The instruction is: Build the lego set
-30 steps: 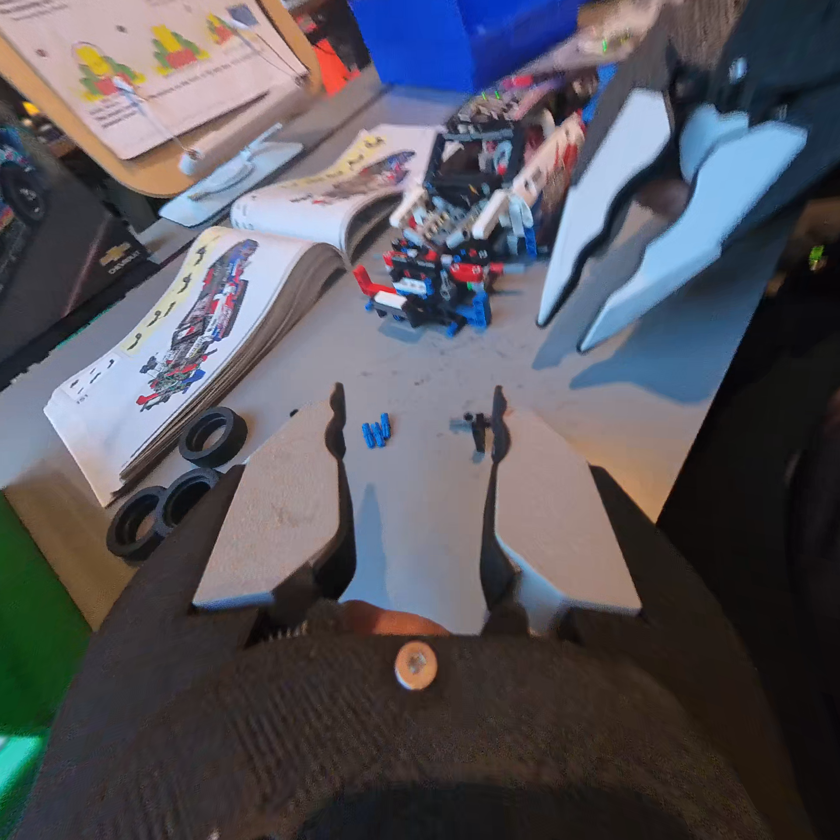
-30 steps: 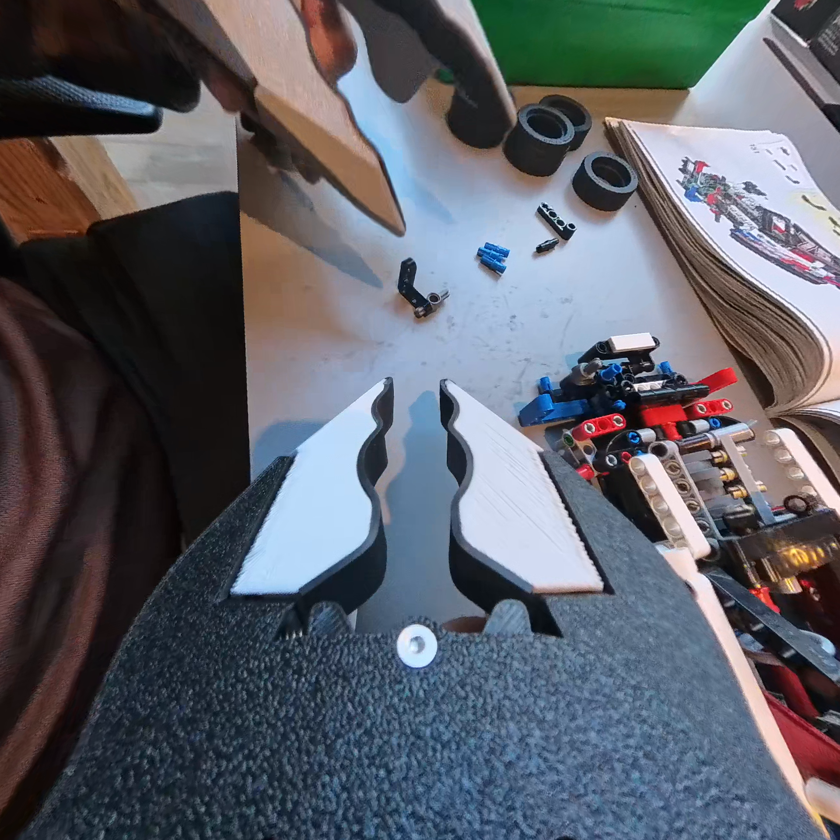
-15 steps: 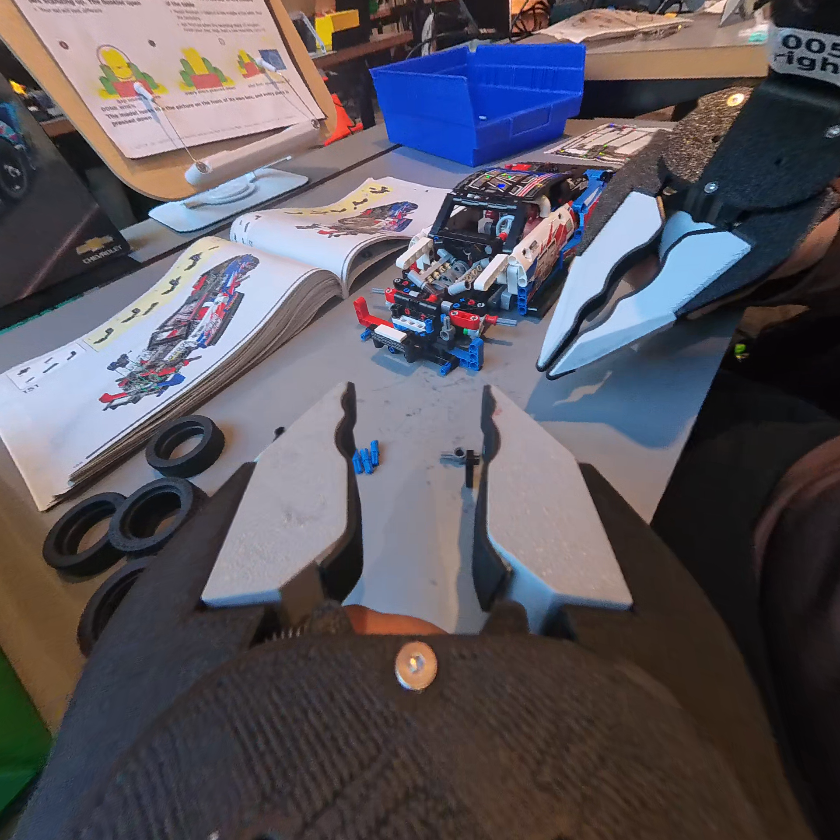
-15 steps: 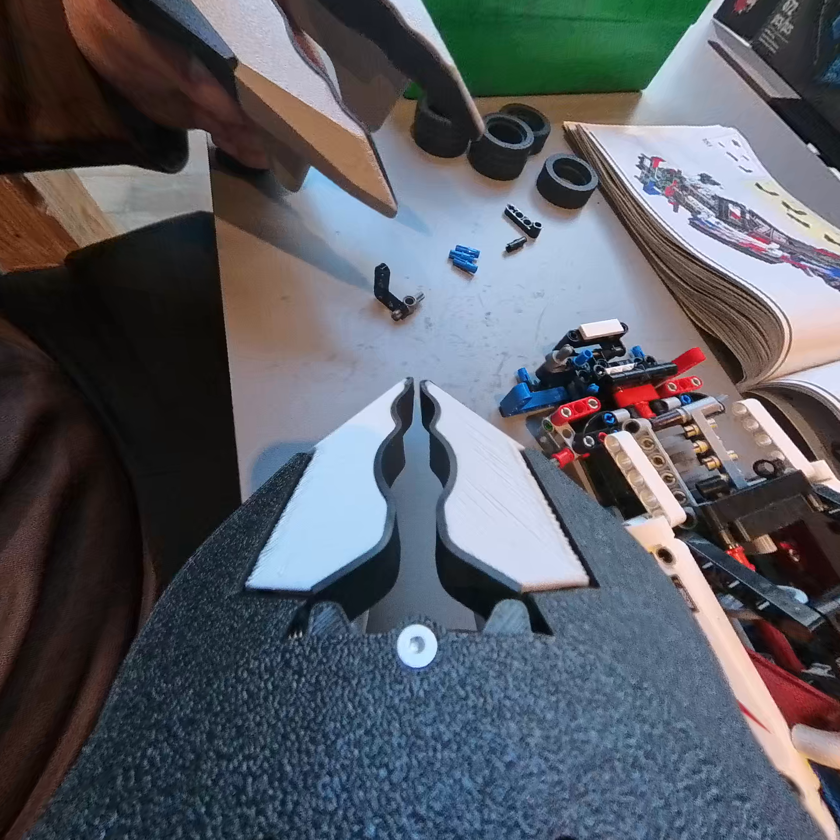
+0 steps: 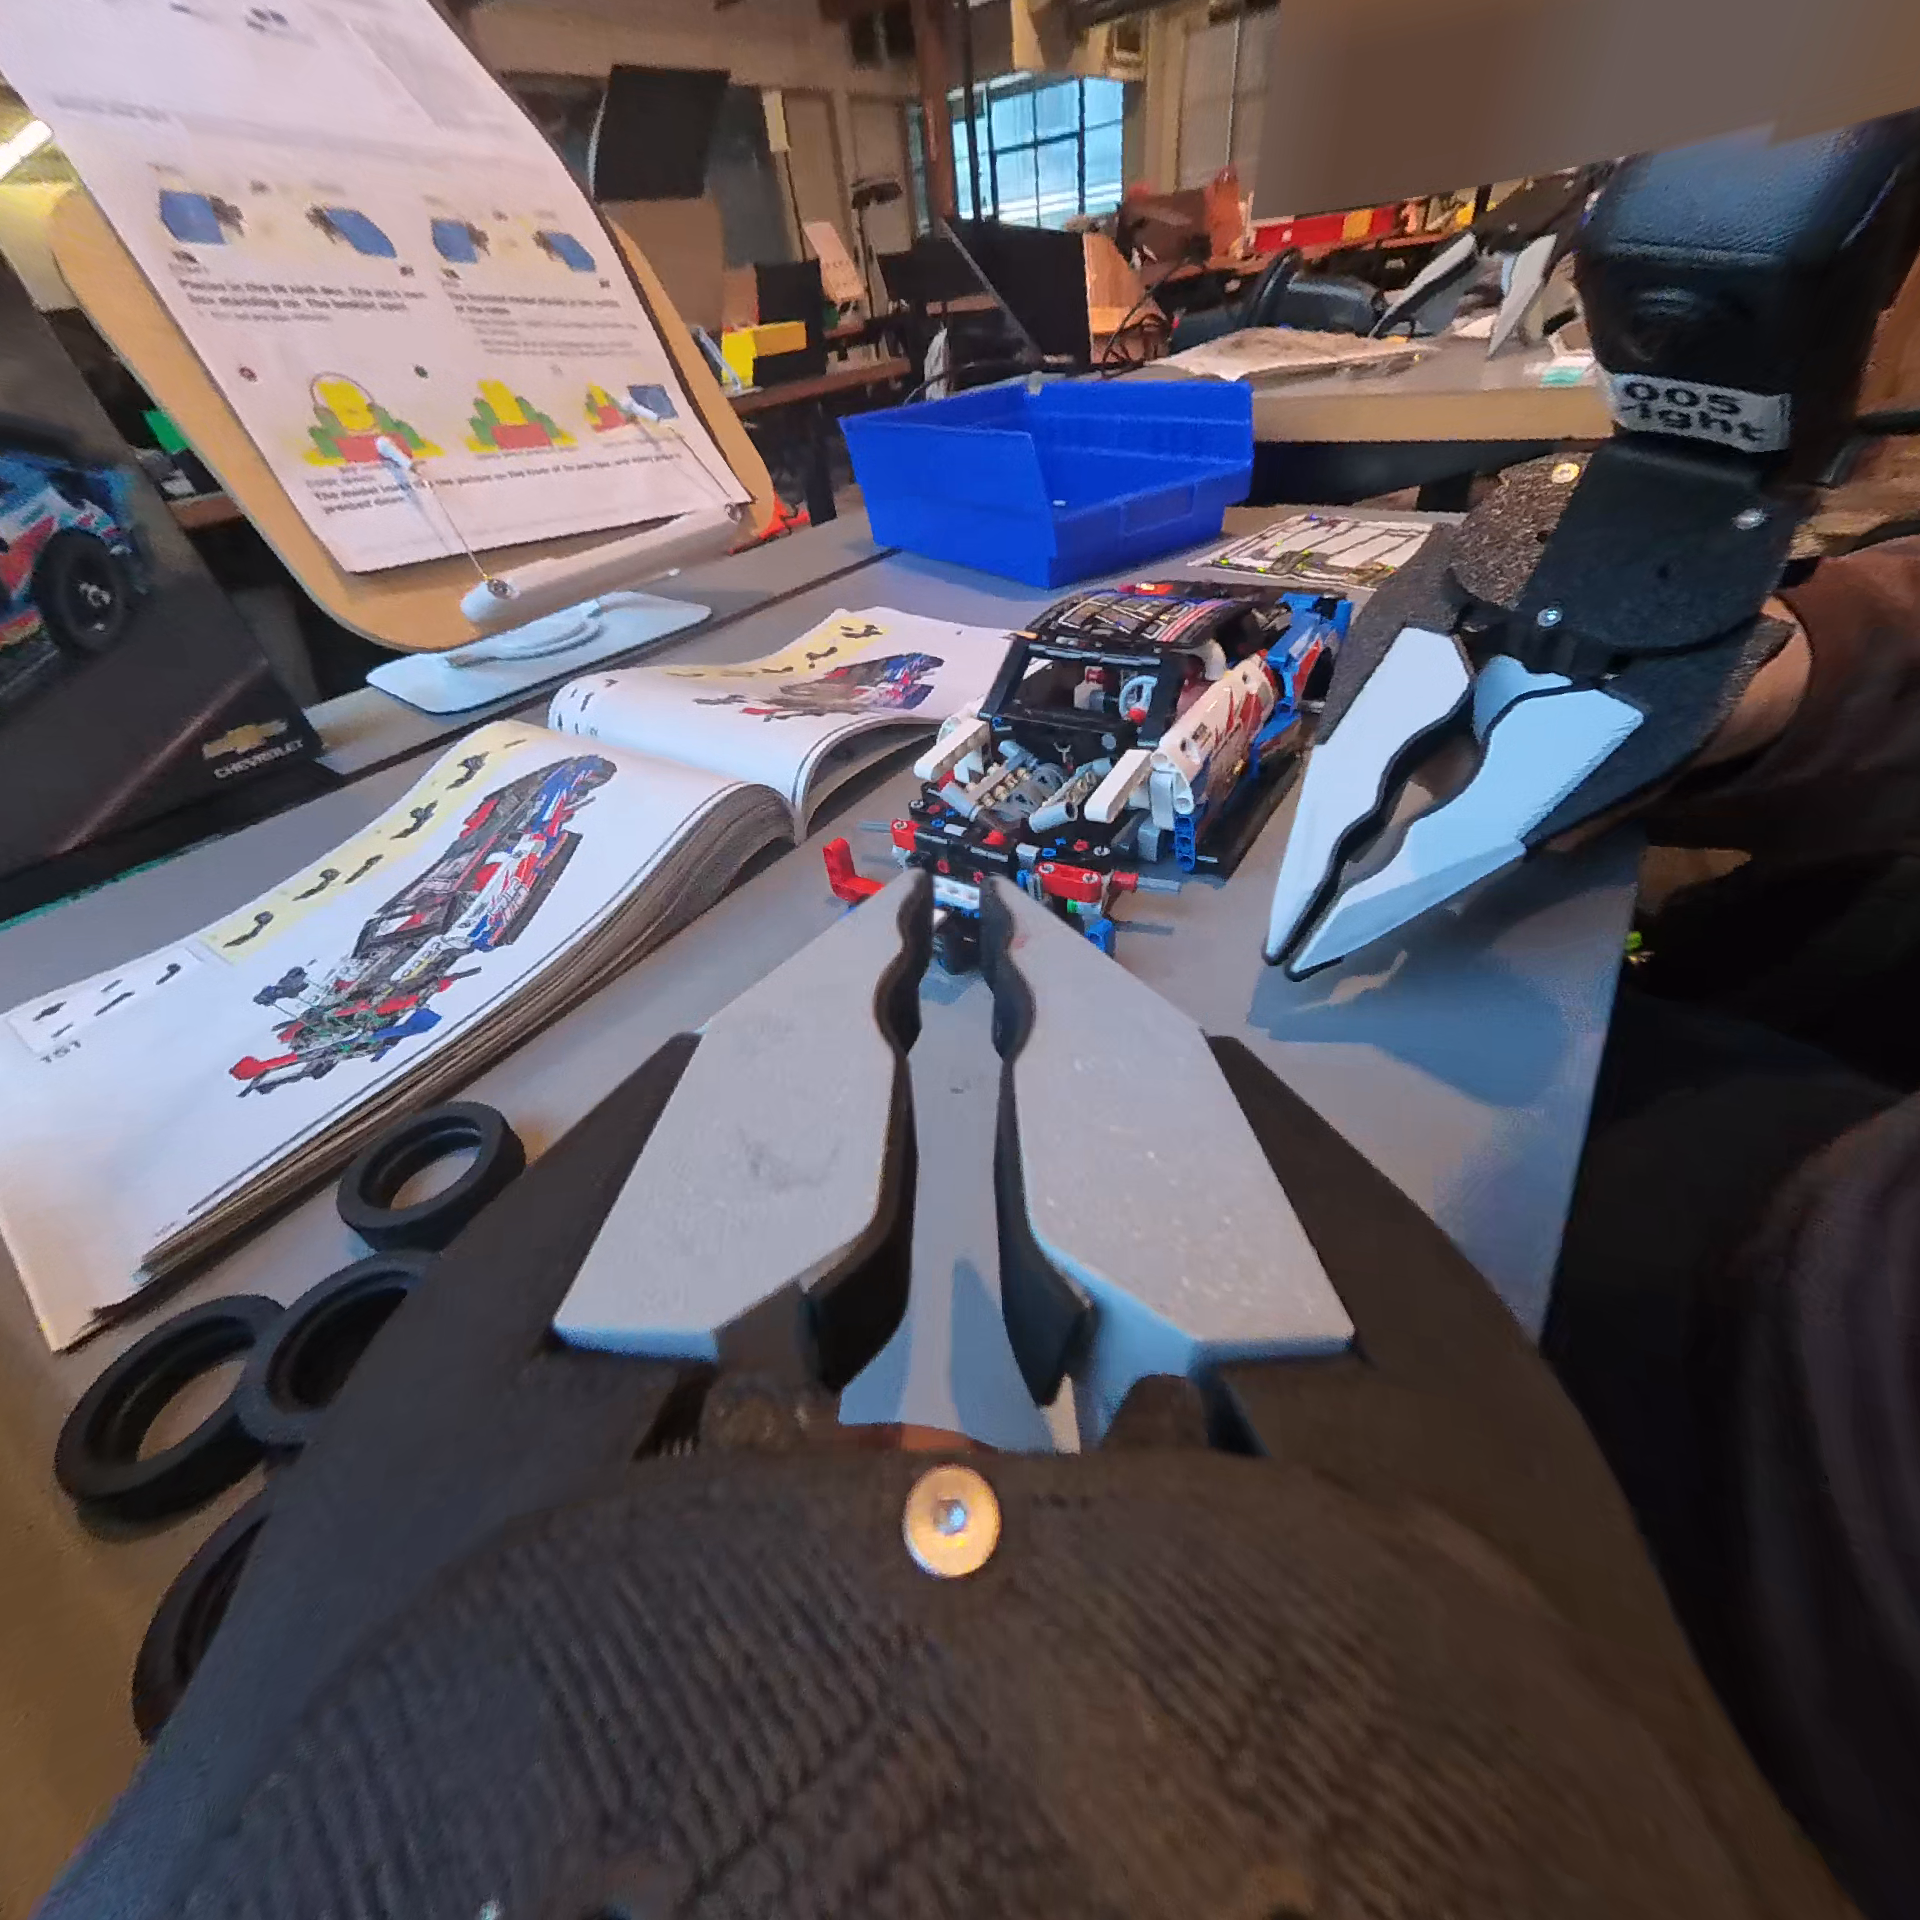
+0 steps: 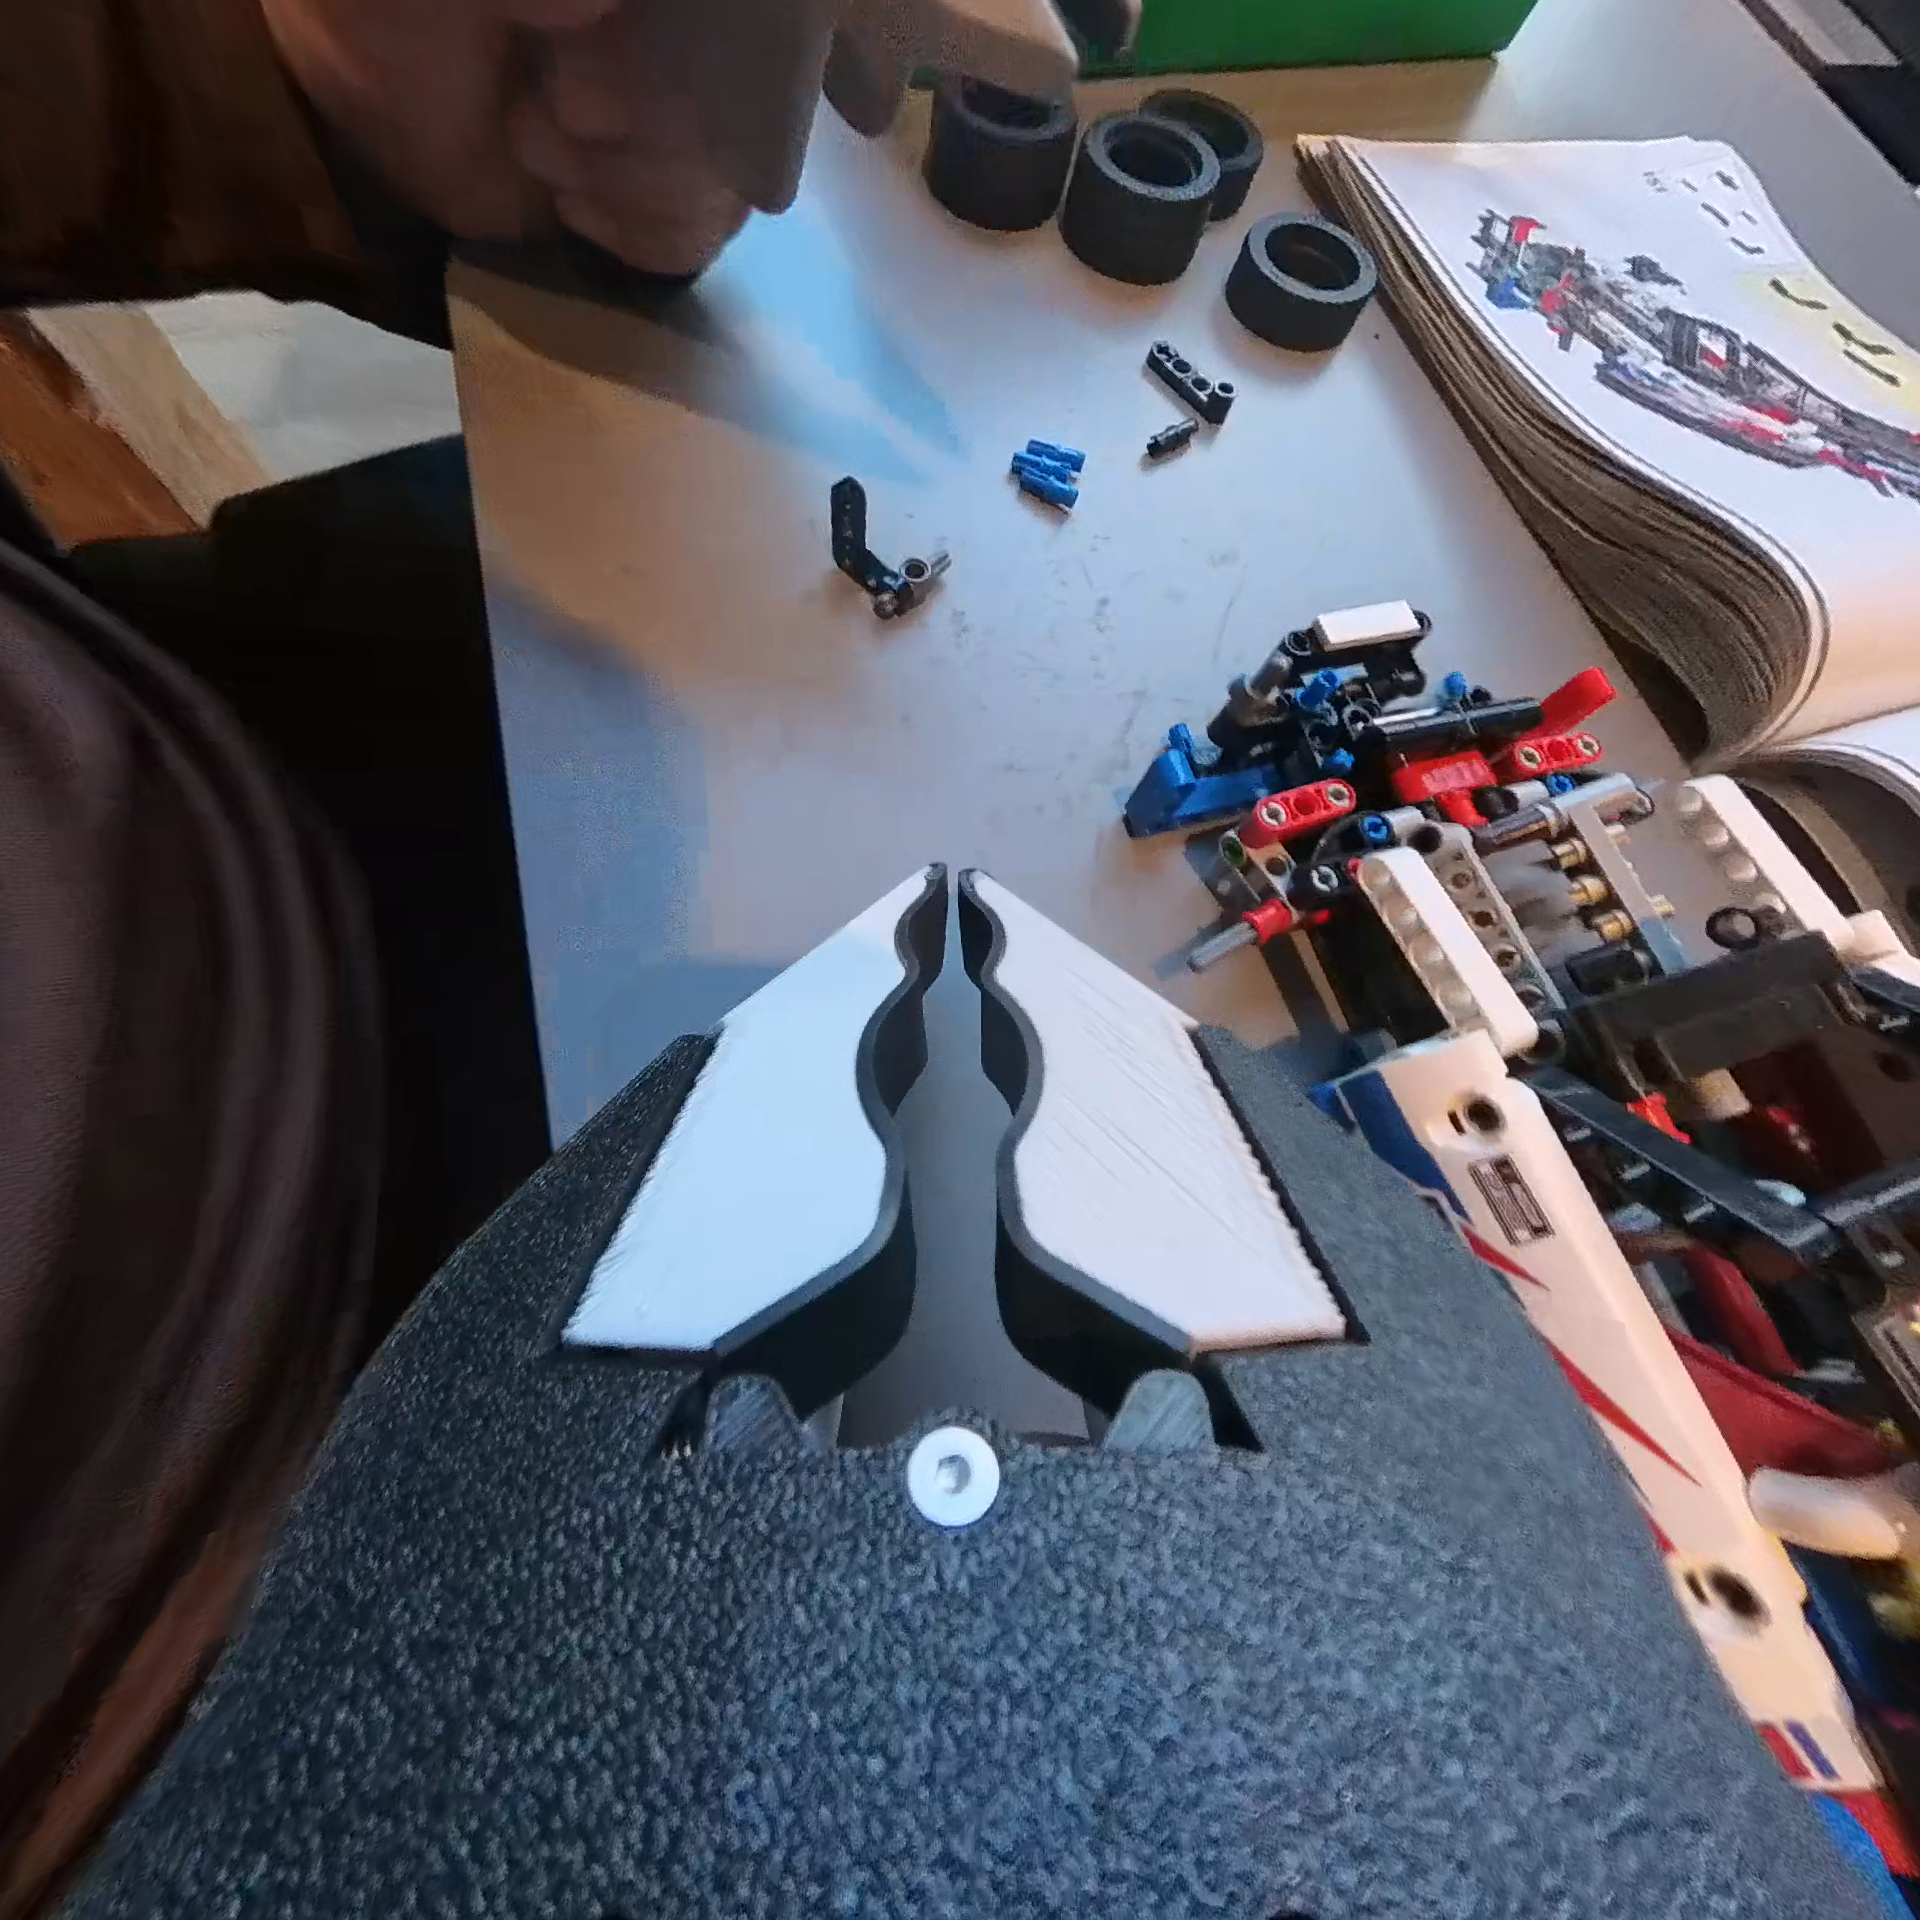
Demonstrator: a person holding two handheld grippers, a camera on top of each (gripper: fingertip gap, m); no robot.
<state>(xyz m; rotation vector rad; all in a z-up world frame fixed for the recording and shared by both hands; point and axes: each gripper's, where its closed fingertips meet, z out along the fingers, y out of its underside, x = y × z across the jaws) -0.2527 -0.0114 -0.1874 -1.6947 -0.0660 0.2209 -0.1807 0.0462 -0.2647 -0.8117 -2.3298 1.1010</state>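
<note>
Since half a second ago you've narrowed your left gripper [image 5: 951,909] to a slim gap, empty; your right gripper [image 6: 953,878] has its wavy white fingertips nearly touching, holding nothing. Beside it on the smooth grey table [image 6: 790,748] sits the studded plastic lego car [image 5: 1132,717], near ribbed rubber tyres [image 6: 1138,192] and blue pins [image 6: 1047,476].

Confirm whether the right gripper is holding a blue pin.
No: the right gripper is shut on nothing, and the blue pins lie loose on the table.
</note>
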